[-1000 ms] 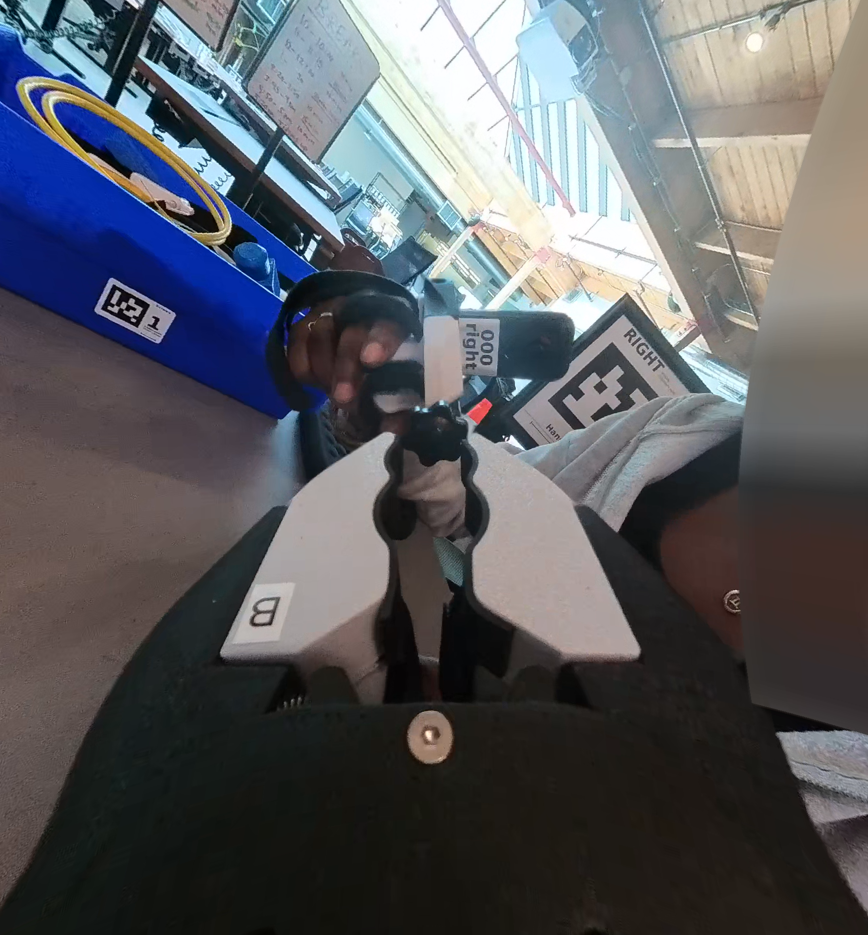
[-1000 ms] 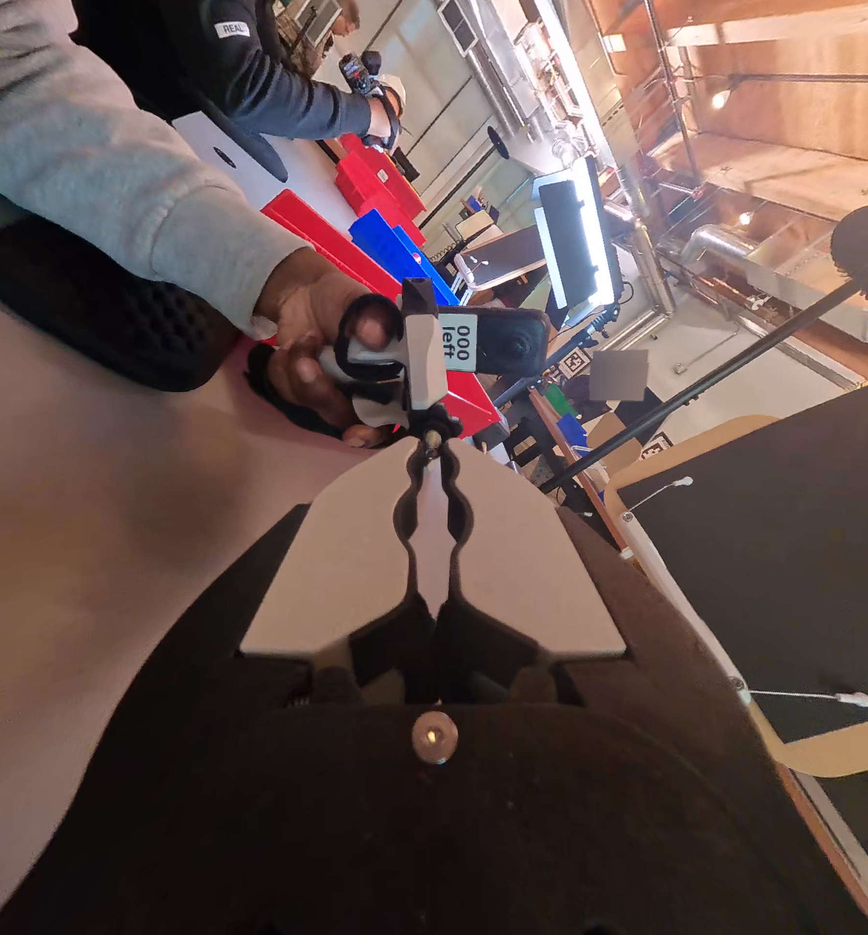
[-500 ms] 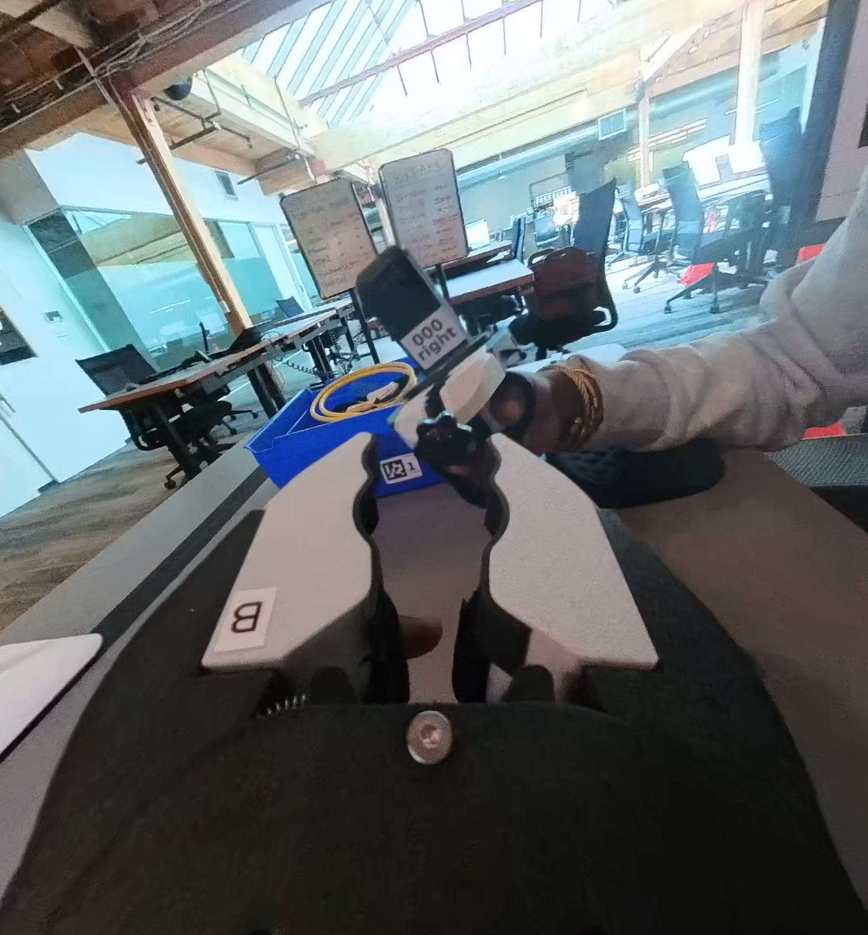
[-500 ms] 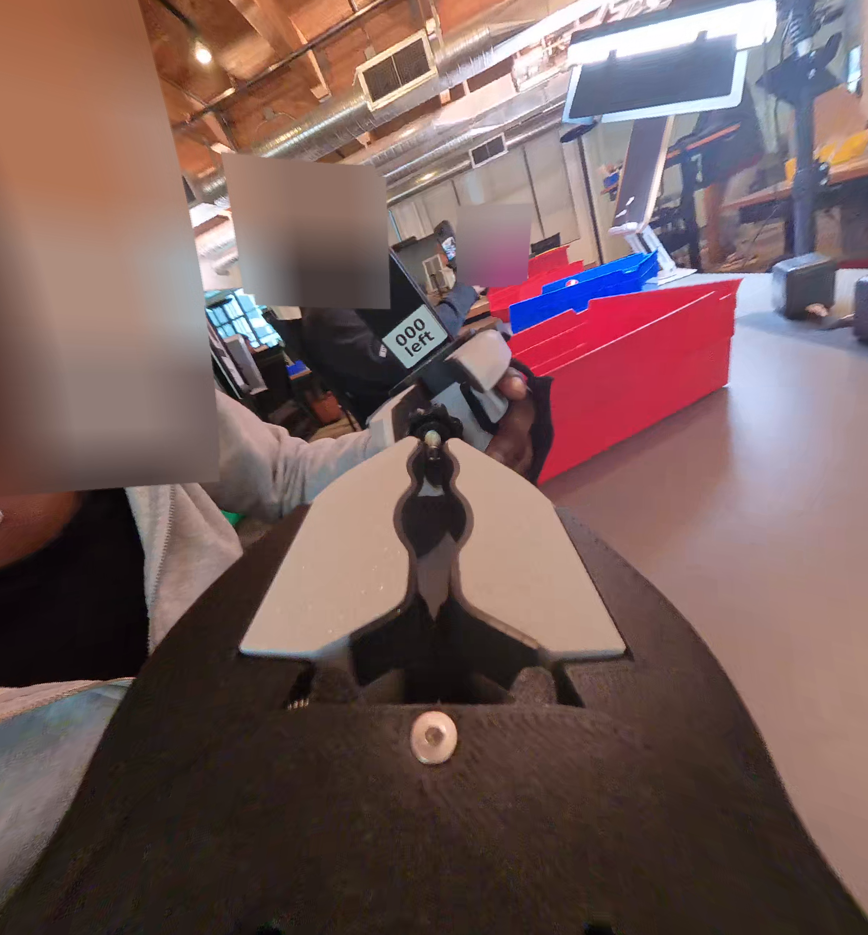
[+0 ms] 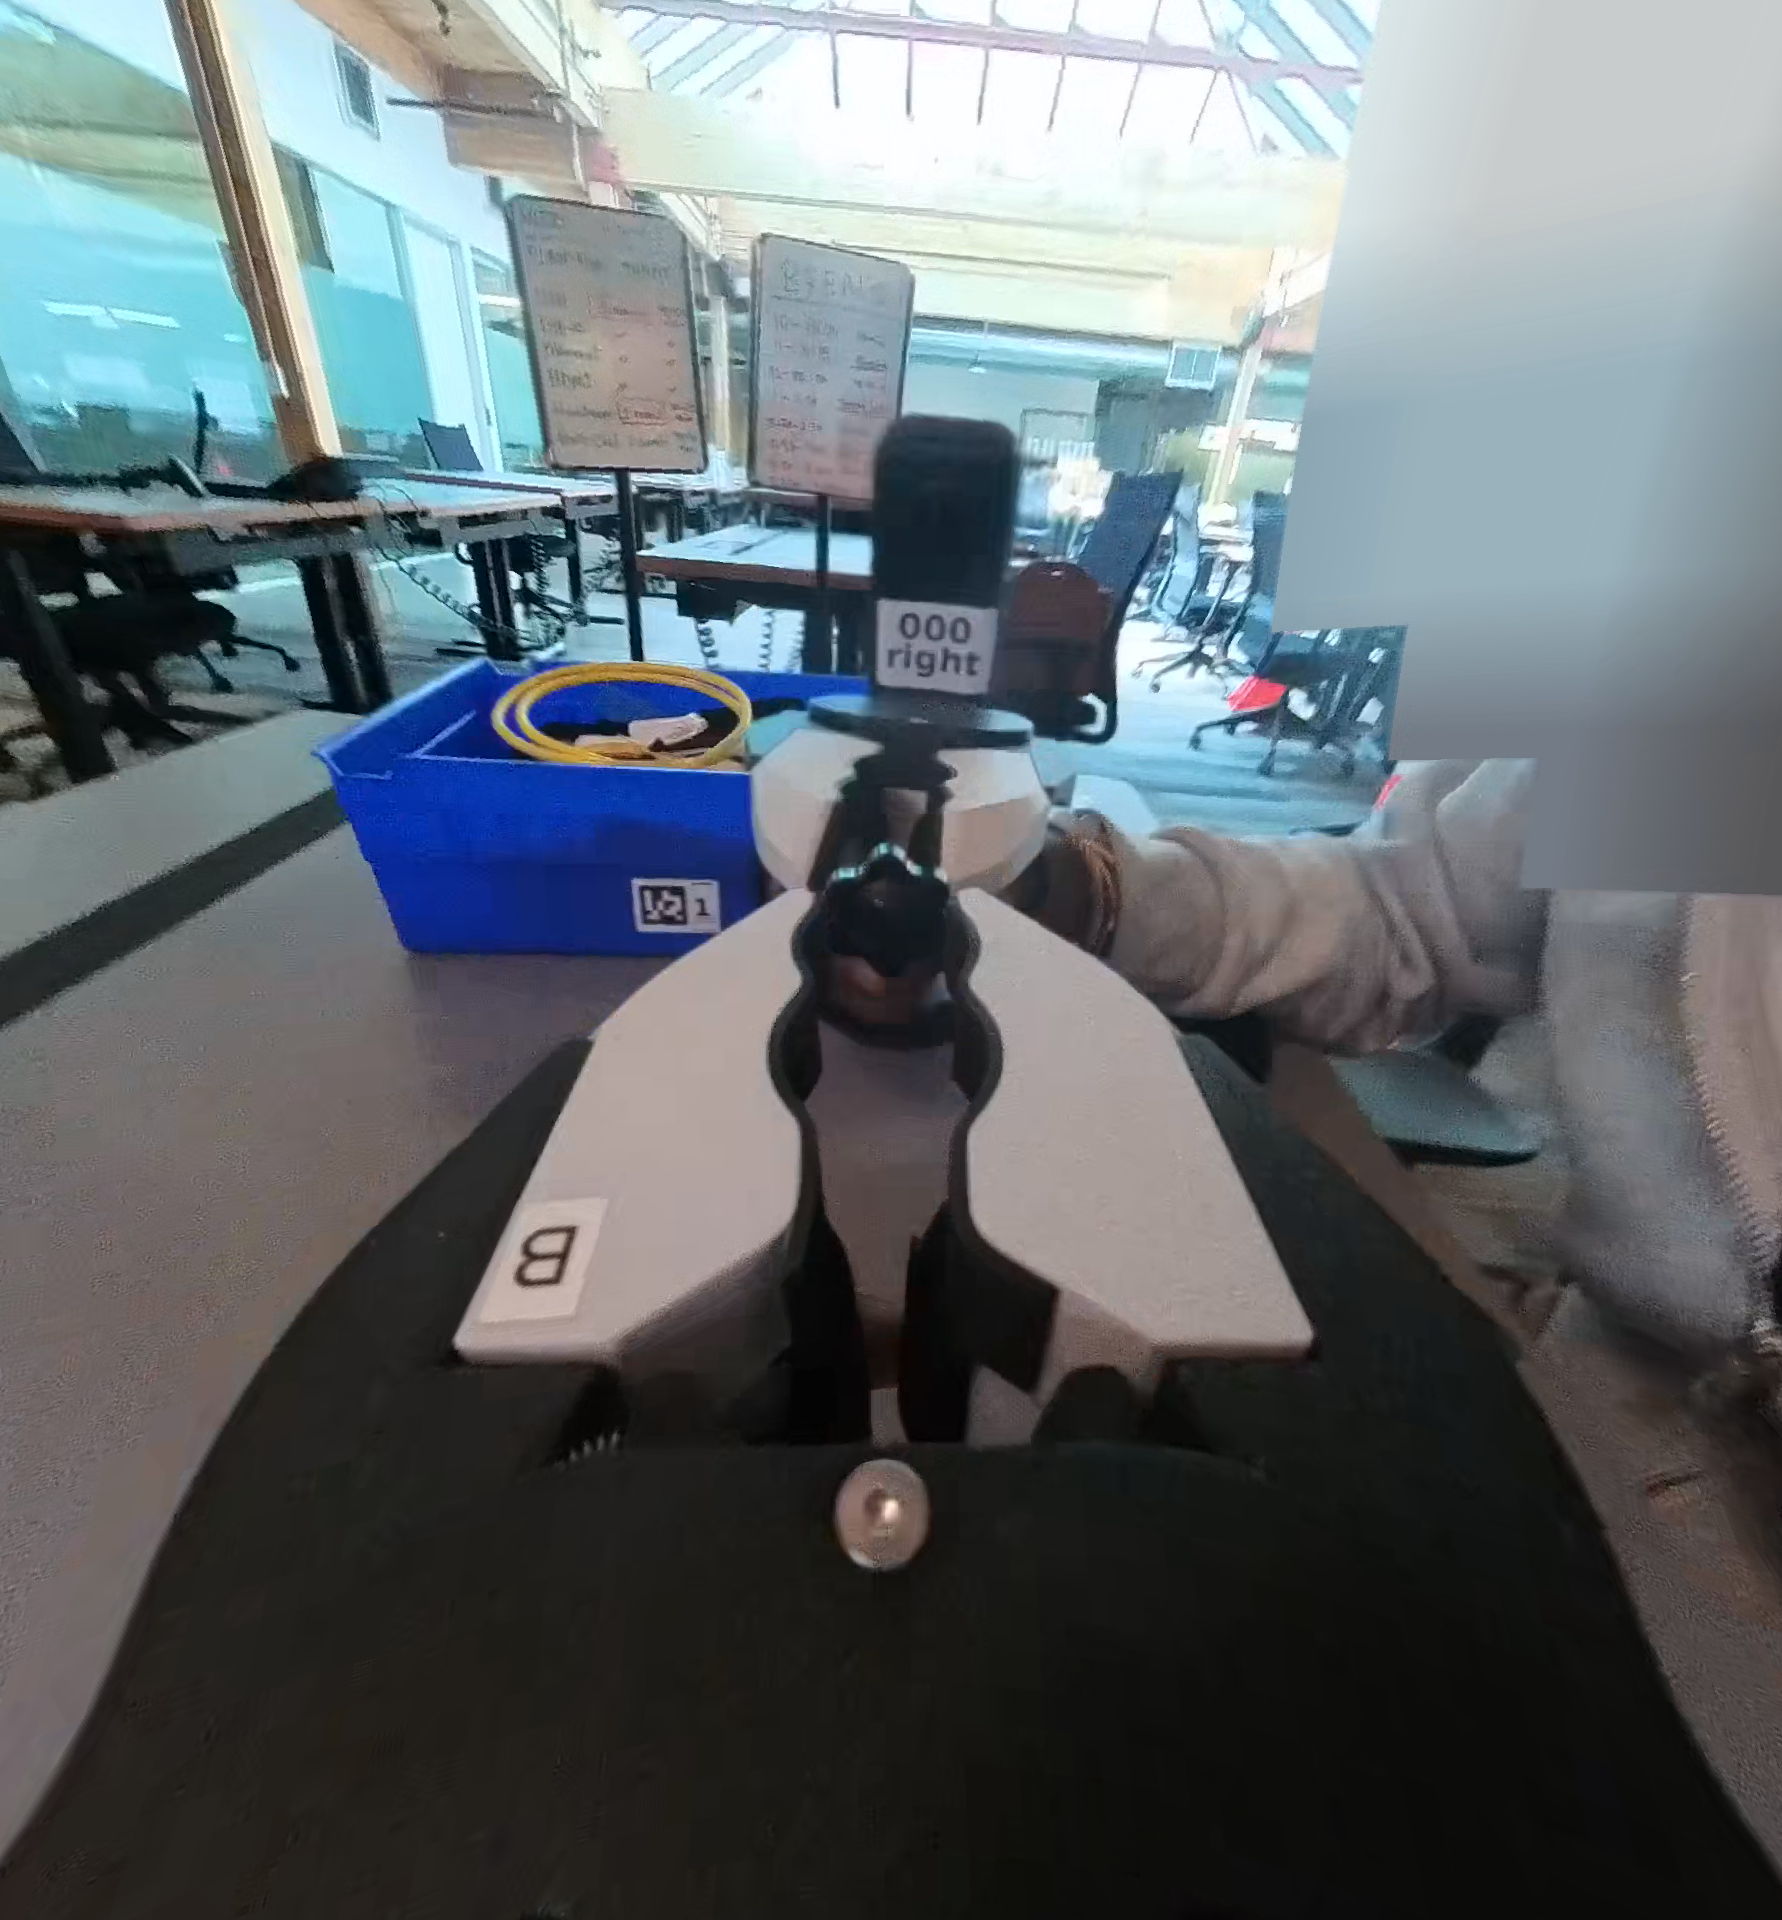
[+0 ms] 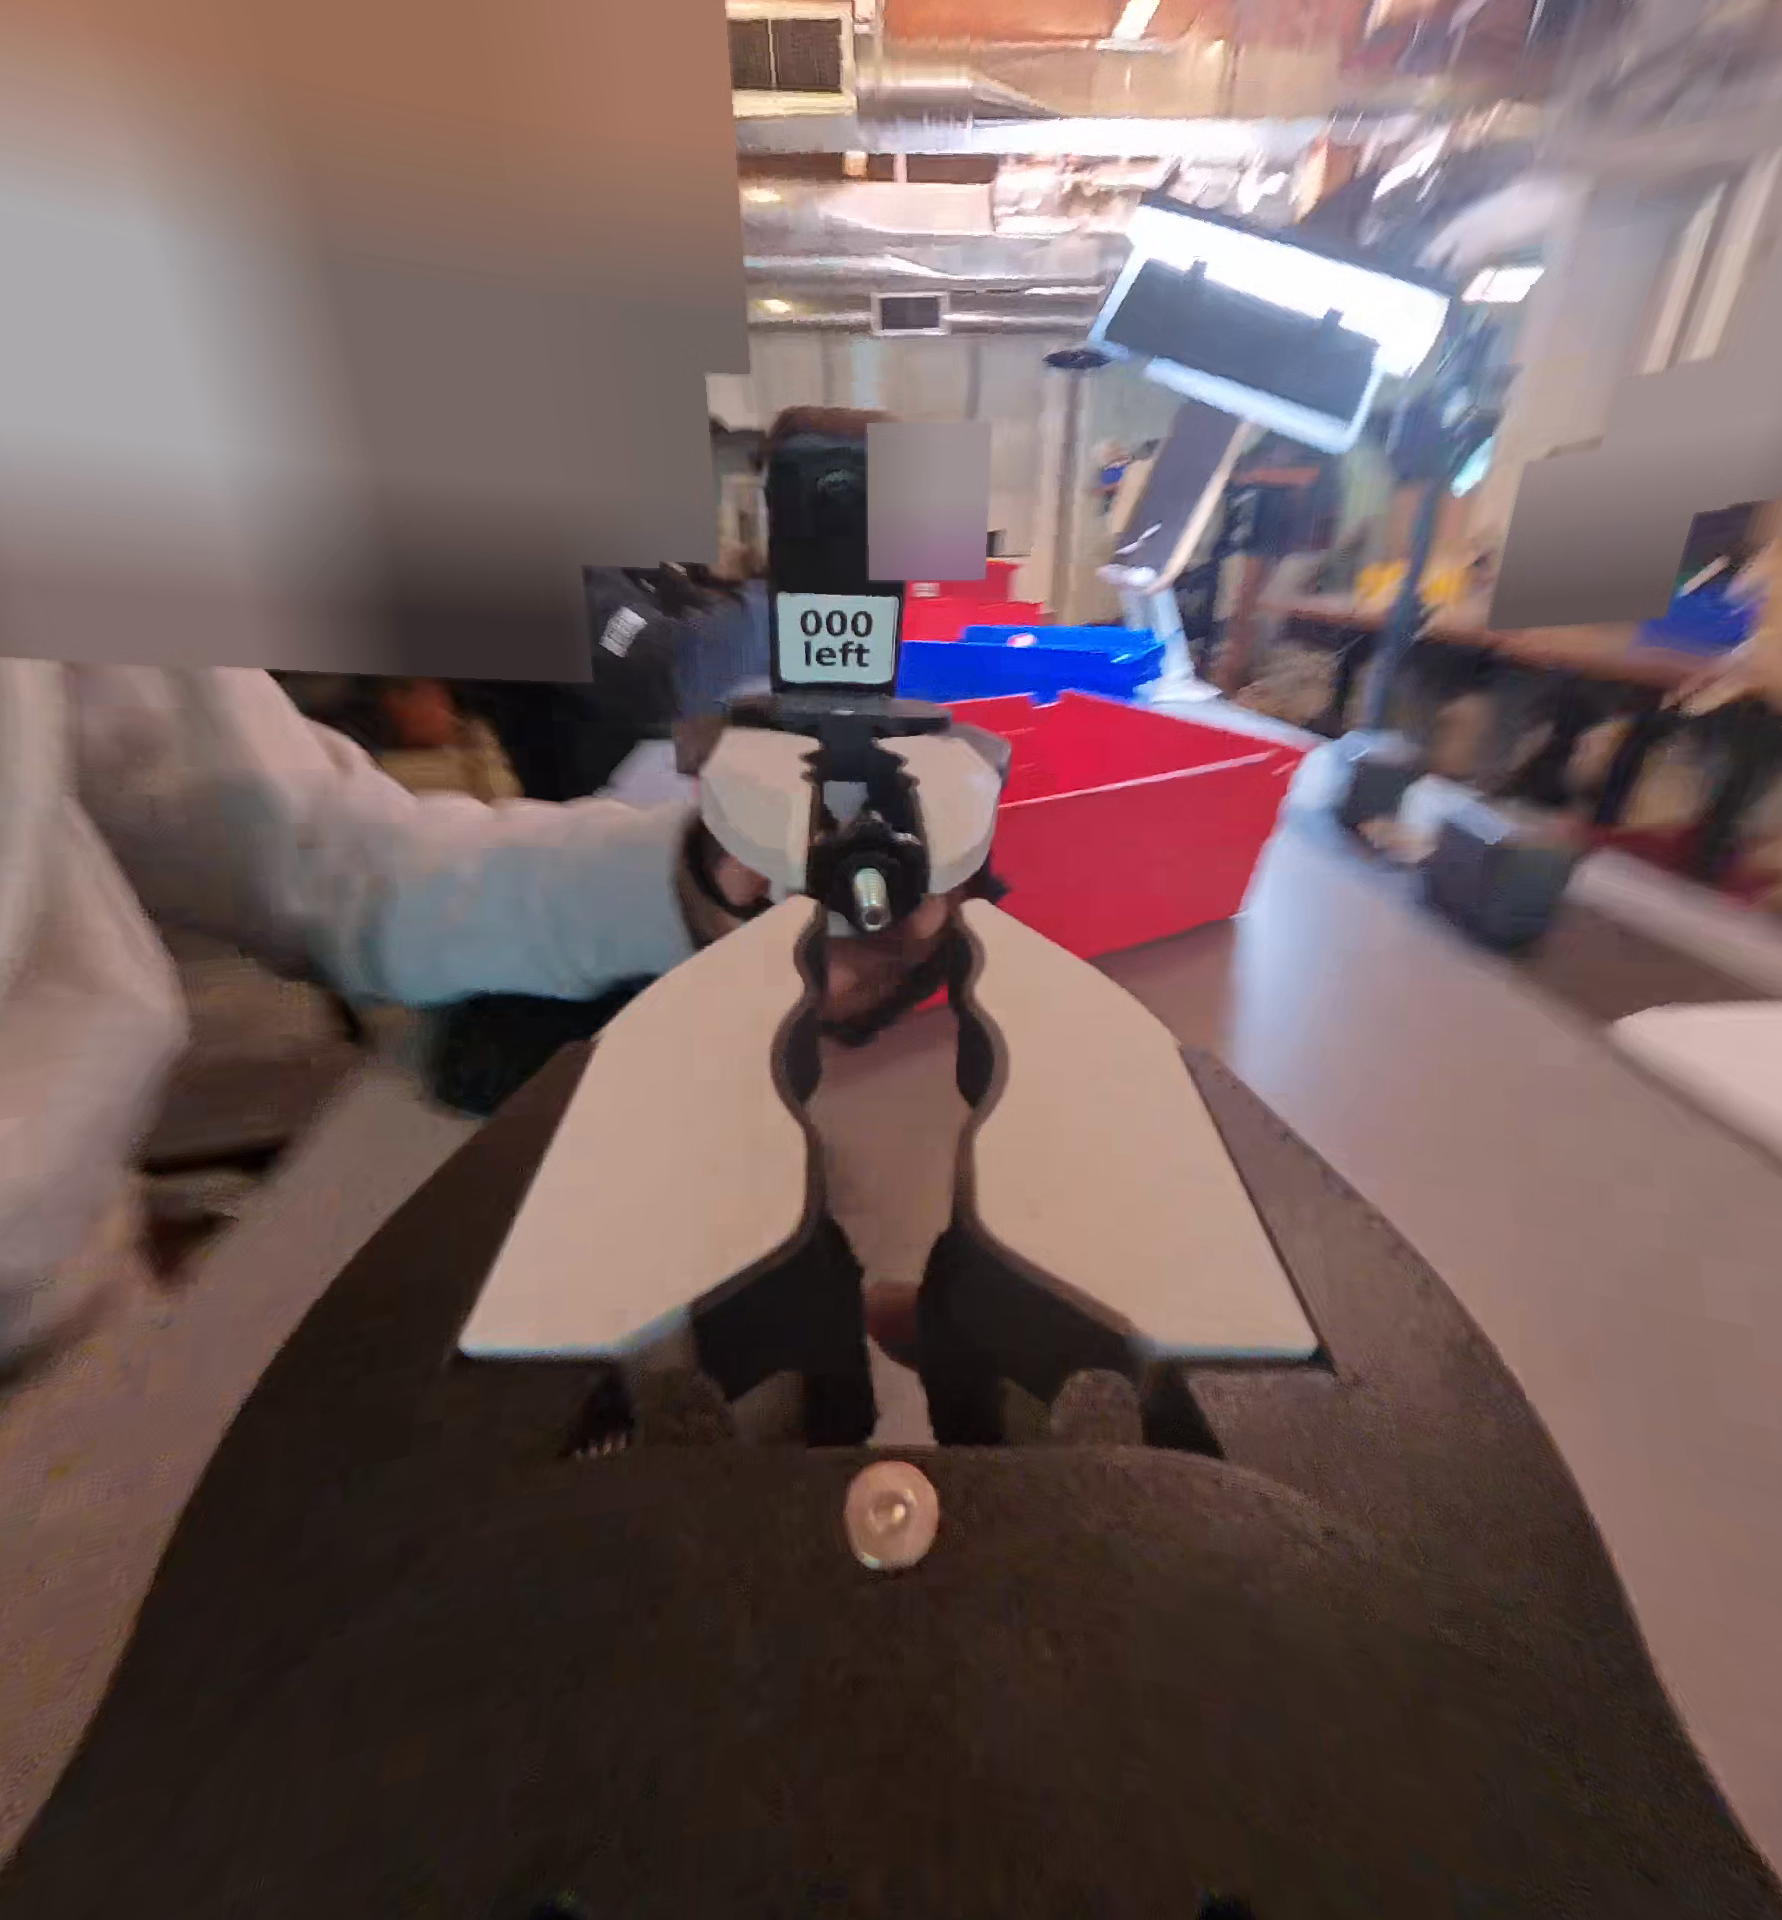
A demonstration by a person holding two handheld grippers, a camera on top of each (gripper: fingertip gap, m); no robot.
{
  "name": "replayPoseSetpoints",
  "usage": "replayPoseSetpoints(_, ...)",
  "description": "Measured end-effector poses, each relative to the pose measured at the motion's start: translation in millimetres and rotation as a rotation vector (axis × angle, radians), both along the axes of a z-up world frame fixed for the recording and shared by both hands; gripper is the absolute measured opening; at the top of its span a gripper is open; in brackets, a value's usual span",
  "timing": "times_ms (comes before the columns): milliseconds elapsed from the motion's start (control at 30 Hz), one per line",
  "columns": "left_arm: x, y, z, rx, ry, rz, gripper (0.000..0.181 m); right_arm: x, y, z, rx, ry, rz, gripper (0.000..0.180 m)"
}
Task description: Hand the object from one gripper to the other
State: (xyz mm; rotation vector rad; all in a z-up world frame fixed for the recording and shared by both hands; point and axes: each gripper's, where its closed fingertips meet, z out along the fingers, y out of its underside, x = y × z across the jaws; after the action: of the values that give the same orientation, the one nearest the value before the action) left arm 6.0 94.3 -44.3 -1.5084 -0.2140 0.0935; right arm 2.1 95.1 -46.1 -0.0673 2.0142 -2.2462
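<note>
The left gripper [image 5: 885, 920] and the right gripper [image 6: 882, 920] meet tip to tip above the grey table [image 5: 191, 1060], both clenched on a small black knob with a threaded stud [image 5: 885, 906], a blue bin [image 5: 513, 831] behind.

matt grey fingers [image 5: 679, 1122], glossy blue plastic bin [image 5: 513, 831]

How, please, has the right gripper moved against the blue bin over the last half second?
Yes: it has rolled upright. The right gripper leaned left across the blue bin; now it stands straight at the bin's right end.
</note>
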Motion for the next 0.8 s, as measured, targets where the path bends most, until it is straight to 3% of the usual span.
replayPoseSetpoints(167, 3.0, -2.9, 2.4, 0.099, -0.29, -0.127, 0.02, 5.5, 5.9, 9.6, -0.016, 0.468, -0.179, 0.02)
replayPoseSetpoints(433, 6.0, -0.6, -1.3, 0.106, -0.388, -0.178, 0.02, 9.1, -1.3, -1.8, 0.056, 0.674, -0.231, 0.011)
replayPoseSetpoints(633, 5.3, -0.4, -0.3, 0.09, -0.293, -0.161, 0.023, 8.6, -1.9, -0.8, 0.055, 0.52, -0.177, 0.006)
replayPoseSetpoints(700, 2.5, -1.6, -1.9, 0.045, -0.138, -0.093, 0.04, 6.0, -2.0, 0.6, 0.05, 0.329, -0.123, 0.006)
replayPoseSetpoints(800, -2.8, -3.8, -2.3, -0.031, 0.124, 0.023, 0.044, -0.8, 0.3, 1.6, 0.031, -0.005, -0.024, 0.005)
